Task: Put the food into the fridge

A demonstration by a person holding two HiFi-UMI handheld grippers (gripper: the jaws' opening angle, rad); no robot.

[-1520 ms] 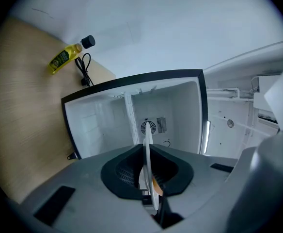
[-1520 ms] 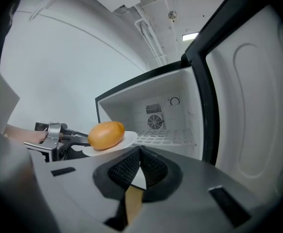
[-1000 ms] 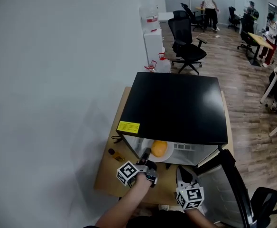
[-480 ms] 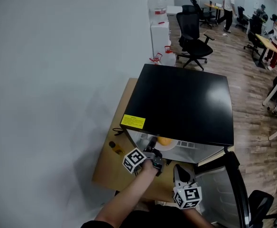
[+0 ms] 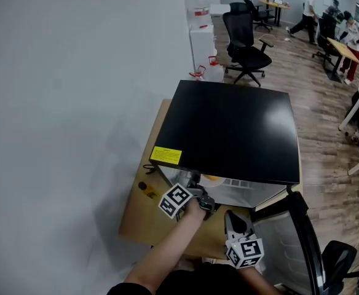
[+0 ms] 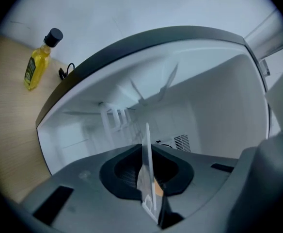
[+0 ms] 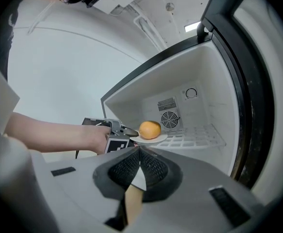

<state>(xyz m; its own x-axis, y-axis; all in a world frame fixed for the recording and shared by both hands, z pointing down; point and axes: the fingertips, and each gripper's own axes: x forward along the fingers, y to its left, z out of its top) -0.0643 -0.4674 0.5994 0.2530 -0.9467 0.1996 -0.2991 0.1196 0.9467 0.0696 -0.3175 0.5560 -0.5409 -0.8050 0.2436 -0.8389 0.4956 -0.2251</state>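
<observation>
An orange (image 7: 149, 129) lies on a small white plate (image 7: 151, 139), and my left gripper (image 7: 127, 132) is shut on the plate's rim, holding it just inside the open fridge (image 7: 180, 96) above the wire shelf (image 7: 199, 135). In the left gripper view the plate (image 6: 147, 169) shows edge-on between the closed jaws. From the head view, only a sliver of the orange (image 5: 211, 178) shows under the fridge's black top (image 5: 235, 131), with the left gripper (image 5: 195, 195) at the opening. My right gripper (image 5: 236, 221) hangs shut and empty in front of the fridge.
The fridge door (image 5: 290, 238) stands open to the right. A yellow oil bottle (image 6: 36, 62) stands on the wooden table (image 5: 139, 220) left of the fridge, near the white wall. Office chairs (image 5: 244, 39) and people are far behind.
My left gripper has carried the plate and orange deeper into the fridge, so the orange is now mostly hidden under the top. The right gripper has stayed put.
</observation>
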